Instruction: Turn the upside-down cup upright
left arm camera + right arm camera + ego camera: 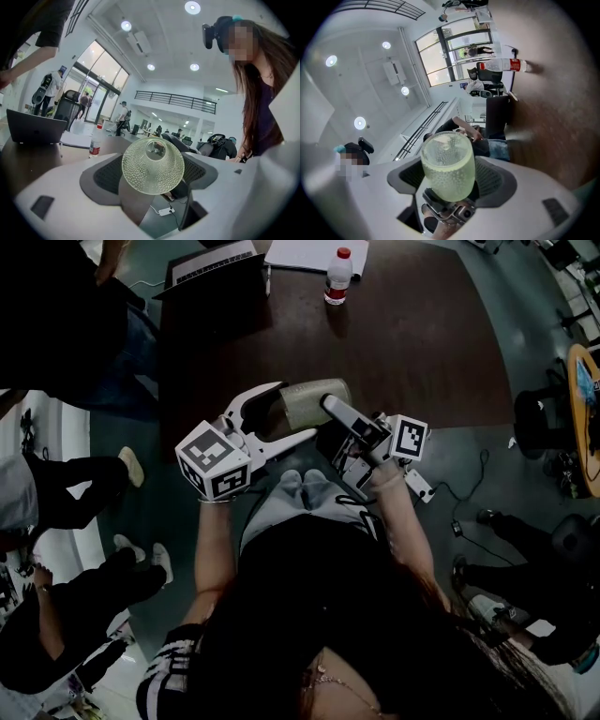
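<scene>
Treat cup as likely light, stiff, slick, breakable glass, best taken mid-wall; hangs sideways just above bench near edge, clamped in right tool, left tool spread wide round its other end, not pressing.

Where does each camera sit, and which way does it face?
Head view: on the person's head, facing steeply down; forearms, lap, left gripper, right gripper.
Left gripper view: on that gripper, along its jaws at the pale green dimpled glass cup; person's torso right.
Right gripper view: likewise, tilted towards ceiling; same cup.
All share cup and red-capped clear bottle.
</scene>
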### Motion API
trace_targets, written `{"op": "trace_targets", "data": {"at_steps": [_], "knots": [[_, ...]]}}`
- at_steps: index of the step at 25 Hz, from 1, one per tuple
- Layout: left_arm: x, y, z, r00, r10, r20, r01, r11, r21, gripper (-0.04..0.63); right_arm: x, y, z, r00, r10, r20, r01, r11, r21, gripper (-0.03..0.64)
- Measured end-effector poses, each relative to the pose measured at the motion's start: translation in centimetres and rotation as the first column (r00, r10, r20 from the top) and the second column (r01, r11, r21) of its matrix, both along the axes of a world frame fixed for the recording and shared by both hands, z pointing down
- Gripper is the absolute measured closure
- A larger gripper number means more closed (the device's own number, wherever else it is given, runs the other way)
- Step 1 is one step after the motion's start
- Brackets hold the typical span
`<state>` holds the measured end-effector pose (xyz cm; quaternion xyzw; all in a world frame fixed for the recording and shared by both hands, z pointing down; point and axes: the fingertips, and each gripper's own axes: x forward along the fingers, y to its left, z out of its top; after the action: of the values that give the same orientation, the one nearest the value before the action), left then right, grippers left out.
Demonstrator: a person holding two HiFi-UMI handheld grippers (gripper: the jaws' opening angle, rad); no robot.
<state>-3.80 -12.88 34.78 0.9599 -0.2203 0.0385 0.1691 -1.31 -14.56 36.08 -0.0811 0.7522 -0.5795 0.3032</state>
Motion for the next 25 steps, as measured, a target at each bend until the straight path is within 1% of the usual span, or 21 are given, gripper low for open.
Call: {"op": "trace_targets", "data": {"at_steps": [8,15,21,25], "knots": [[-0.1,-0.1,0.1,1.0,-0.014,-0.005,0.014,1.0,0.013,0.204,-0.1,-0.1,0.3,1.0,0.0,0.026,0.0,1.0,-0.002,0.275],[-0.2,-0.2,0.3,0.999,-0.031,0.01,0.031,0.999,0.01,0.204,0.1,-0.1,0.4,0.999,0.015,0.031,-0.015,1.0,0.011,0.275],[-1.2,-0.7,0.7,0.998,-0.063,0.021,0.063,0.998,0.003,0.204,0.6,-0.8,1.1,0.998,0.059,-0.005,-0.059,0.998,0.004,0.275],[-1.9,-1.4,0.8,0.995,-0.083,0.05,0.083,0.997,0.005,0.204,1.7,-1.9,2.0,0.988,0.139,-0.073,-0.139,0.99,-0.003,0.275]]}}
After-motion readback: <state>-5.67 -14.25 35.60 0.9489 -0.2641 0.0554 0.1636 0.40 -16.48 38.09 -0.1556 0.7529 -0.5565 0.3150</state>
